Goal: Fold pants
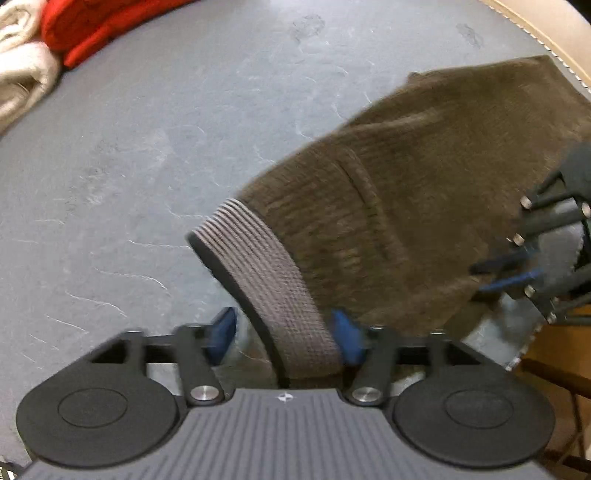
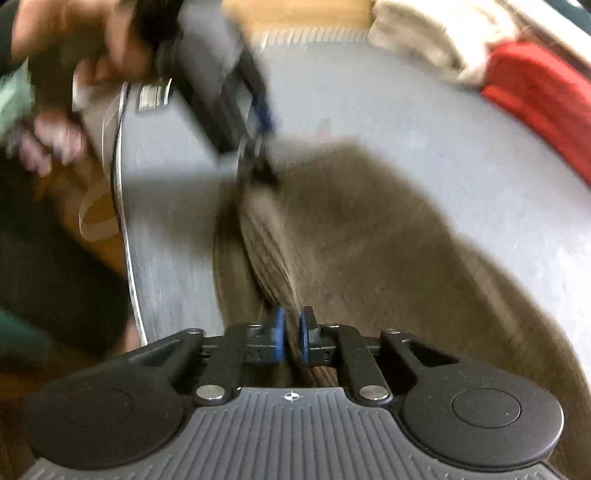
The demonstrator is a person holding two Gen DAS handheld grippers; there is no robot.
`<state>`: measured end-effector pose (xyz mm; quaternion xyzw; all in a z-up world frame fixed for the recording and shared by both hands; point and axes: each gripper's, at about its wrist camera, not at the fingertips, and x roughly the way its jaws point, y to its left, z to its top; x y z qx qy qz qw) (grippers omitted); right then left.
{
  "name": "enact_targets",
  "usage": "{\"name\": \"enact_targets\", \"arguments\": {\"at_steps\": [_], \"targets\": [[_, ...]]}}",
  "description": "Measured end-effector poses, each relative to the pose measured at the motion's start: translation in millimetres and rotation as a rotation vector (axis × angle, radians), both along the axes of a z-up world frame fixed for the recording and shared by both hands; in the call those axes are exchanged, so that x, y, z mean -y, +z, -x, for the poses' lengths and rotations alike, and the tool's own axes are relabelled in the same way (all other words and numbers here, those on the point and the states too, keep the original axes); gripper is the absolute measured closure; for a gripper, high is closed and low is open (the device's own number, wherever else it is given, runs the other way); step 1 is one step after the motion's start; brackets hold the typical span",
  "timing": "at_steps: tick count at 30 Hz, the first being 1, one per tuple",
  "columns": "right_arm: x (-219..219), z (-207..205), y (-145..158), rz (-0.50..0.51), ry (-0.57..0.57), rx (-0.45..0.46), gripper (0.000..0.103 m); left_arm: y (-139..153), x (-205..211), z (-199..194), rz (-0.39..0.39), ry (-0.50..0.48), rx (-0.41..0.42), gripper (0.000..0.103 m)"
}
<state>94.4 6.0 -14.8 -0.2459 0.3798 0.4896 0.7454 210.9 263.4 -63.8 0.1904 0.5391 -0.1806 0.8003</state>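
Brown knit pants (image 1: 424,192) with a grey ribbed waistband (image 1: 269,280) lie on a grey table (image 1: 147,166). My left gripper (image 1: 284,339) is open; the waistband runs between its blue pads (image 1: 347,336), against the right one. My right gripper (image 2: 291,336) is shut on a bunched fold of the pants (image 2: 369,236) near the table's edge. The right gripper also shows in the left wrist view (image 1: 509,273) at the pants' right side. The left gripper shows blurred in the right wrist view (image 2: 258,147), held by a hand (image 2: 74,48).
Red cloth (image 1: 92,29) and white cloth (image 1: 22,74) lie at the table's far side; they also show in the right wrist view, red (image 2: 543,99) and white (image 2: 424,33). The table's near edge (image 2: 125,221) runs by the person's body.
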Motion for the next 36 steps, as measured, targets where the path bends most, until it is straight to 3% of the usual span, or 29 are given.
{"name": "enact_targets", "arguments": {"at_steps": [2,5,7,9,12,14,15,18,21,24,27,30,36], "targets": [[3,7,3,0.017,0.031,0.071,0.090,16,-5,-5,0.020,0.053,0.087,0.033],[23,-14,28,-0.136,-0.096,-0.014,0.087,39,-14,-12,0.142,0.142,0.171,0.033],[35,-29,32,-0.199,-0.199,-0.063,0.074,43,-5,-13,0.164,0.128,0.190,0.033],[37,-37,19,-0.163,-0.271,-0.075,0.065,39,11,-13,0.161,0.066,0.180,0.033],[29,-38,-19,0.041,-0.242,-0.086,0.065,20,28,-13,0.143,-0.019,0.117,0.040],[30,-34,-19,0.037,-0.233,-0.062,0.064,-6,22,-18,0.063,0.016,0.038,0.065],[31,-34,-15,0.036,-0.239,-0.068,0.064,-19,16,-23,0.014,0.043,0.004,0.066],[40,-36,3,-0.041,-0.263,-0.068,0.064,-19,11,-32,0.037,0.111,-0.026,0.068],[46,-41,1,-0.030,-0.295,-0.088,0.062,-1,38,-23,-0.050,0.043,0.054,0.068],[48,-41,-22,0.078,-0.297,-0.111,0.060,12,50,-22,-0.006,0.014,0.083,0.067],[56,-37,-15,0.062,-0.296,-0.088,0.060,22,55,-30,0.033,0.032,0.114,0.064],[69,-34,-5,0.045,-0.314,-0.054,0.060,30,65,-34,0.089,0.052,0.142,0.054],[99,-38,-26,0.107,-0.355,-0.114,0.054,46,110,-42,0.196,0.090,0.173,0.053]]}}
